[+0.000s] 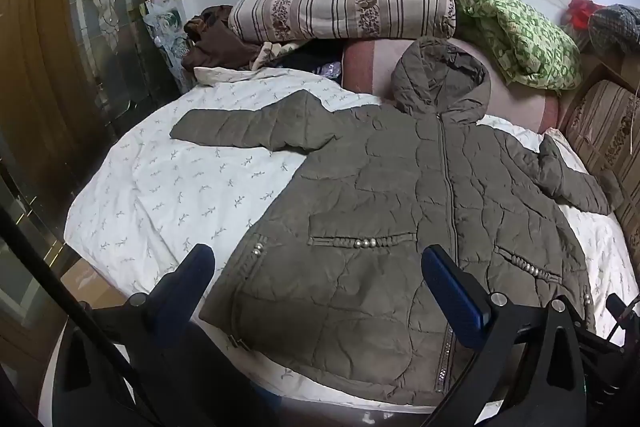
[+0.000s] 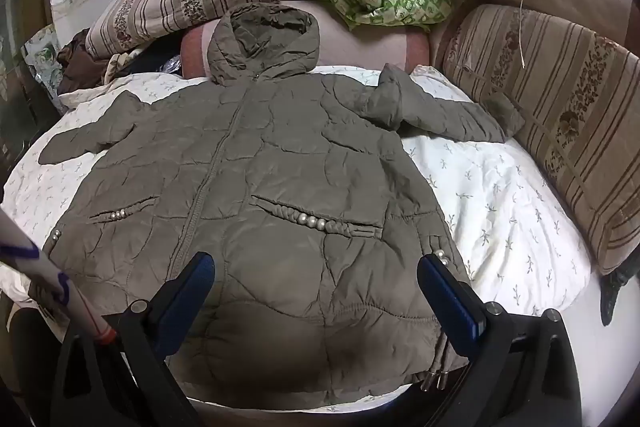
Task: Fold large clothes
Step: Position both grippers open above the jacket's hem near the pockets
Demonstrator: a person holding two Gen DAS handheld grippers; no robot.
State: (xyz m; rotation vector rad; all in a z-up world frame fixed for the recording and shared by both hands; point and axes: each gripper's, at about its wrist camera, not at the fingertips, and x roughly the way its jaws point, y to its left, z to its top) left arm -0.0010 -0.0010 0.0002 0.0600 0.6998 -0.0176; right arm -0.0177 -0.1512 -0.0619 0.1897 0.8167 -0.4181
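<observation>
An olive-brown quilted hooded jacket lies spread flat, front up and zipped, on a white leaf-print bed sheet. Its sleeves stretch out to both sides and the hood points toward the wall. My left gripper is open and empty, hovering above the jacket's lower left hem. In the right wrist view the jacket fills the middle, and my right gripper is open and empty above its lower right hem, near the pearl-trimmed pocket.
A striped bolster and a green patterned cloth lie at the head by the wall. A striped cushion runs along the right side. A wooden glass-panelled door stands to the left. A pink pillow lies under the hood.
</observation>
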